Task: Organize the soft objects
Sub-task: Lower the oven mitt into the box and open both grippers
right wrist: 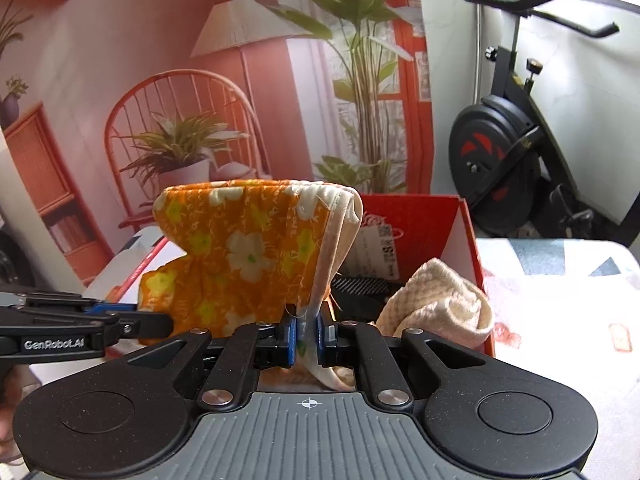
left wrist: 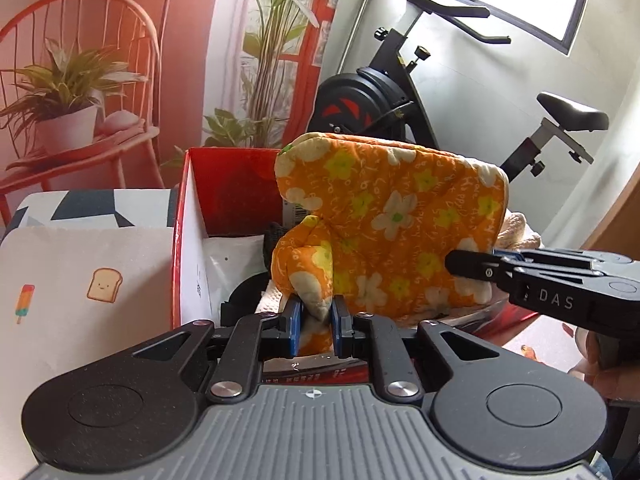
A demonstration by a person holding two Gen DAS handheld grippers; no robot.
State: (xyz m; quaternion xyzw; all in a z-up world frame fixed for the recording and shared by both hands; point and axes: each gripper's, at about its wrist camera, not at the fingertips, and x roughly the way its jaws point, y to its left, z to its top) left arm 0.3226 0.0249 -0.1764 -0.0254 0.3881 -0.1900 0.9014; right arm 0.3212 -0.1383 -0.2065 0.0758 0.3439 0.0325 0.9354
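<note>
two hand-held grippers share one load here: the orange flowered oven mitt, held upright over the open red box. the left hand-held gripper has its blue pads pinched on the mitt's thumb end, and the right hand-held gripper is clamped on the cream-lined cuff edge (the cloth runs straight through between its pads). in each view the other tool reaches in from the side and grips the mitt's far end.

inside the box there is already a cream waffle-knit cloth bunched at one side, a dark item i cannot identify, and something white against the wall. so some sorting looks done, by my reading, and the mitt is the piece in hand.

what is left, i judge: lower the mitt into the free space, let go with both tools, and then see to any other soft items. the patterned counter beside the box shows none within these views, though much of it lies out of sight.
</note>
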